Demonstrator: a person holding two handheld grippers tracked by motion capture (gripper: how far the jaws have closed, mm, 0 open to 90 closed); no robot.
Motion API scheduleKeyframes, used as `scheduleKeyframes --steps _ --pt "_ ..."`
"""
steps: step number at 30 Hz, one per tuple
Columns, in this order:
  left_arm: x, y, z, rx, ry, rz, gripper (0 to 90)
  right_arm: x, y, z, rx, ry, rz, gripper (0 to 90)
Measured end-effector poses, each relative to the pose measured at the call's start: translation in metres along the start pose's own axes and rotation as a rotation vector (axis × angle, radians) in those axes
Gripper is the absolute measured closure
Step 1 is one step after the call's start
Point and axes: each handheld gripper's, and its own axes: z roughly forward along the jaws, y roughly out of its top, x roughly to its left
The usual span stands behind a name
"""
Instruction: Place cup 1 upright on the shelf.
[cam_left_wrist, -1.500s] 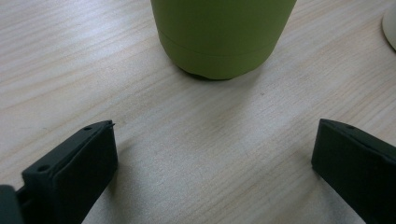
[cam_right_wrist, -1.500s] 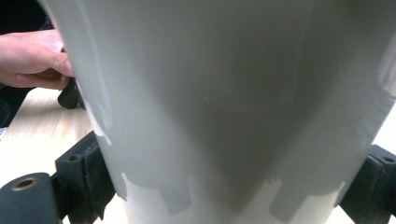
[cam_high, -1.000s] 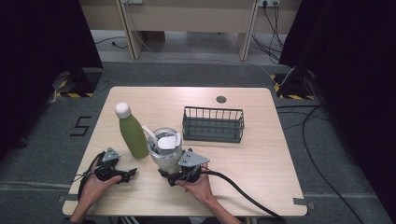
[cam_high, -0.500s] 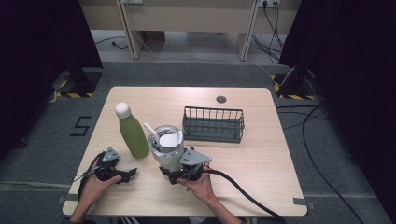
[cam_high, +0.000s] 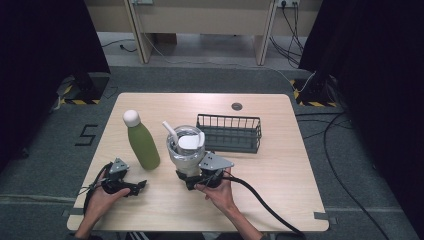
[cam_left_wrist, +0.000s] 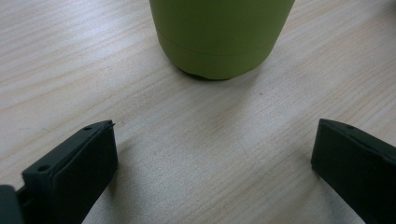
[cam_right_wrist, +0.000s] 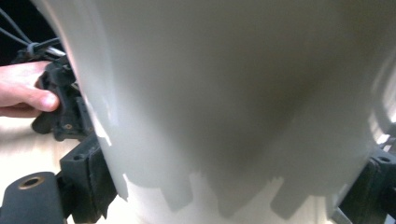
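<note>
Jaws of my right gripper sit one on each side of the cup, pressed against its pale wall low down; in the right gripper view that wall looms close, with a black jaw at either bottom corner touching it. My right hand holds this gripper at the near middle of the table. My left gripper rests on the wood at the near left, its jaws spread wide with nothing between them; in the left gripper view they frame bare tabletop, and the bottle stands just ahead, apart from both. Seen from above, the green bottle is upright with a white cap, just left of the cup. The cup stands upright with a straw leaning left out of its lid. Behind it, slightly right, is a dark wire basket. Farther back, a small dark disc sits in the tabletop near the far edge.
</note>
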Motion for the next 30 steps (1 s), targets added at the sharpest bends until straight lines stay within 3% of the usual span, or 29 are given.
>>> scheduleKeyframes --steps 30 --pt "0.0 0.0 0.0 0.0 0.0 0.0 0.0 -0.034 0.032 -0.025 0.014 -0.107 0.017 11.0"
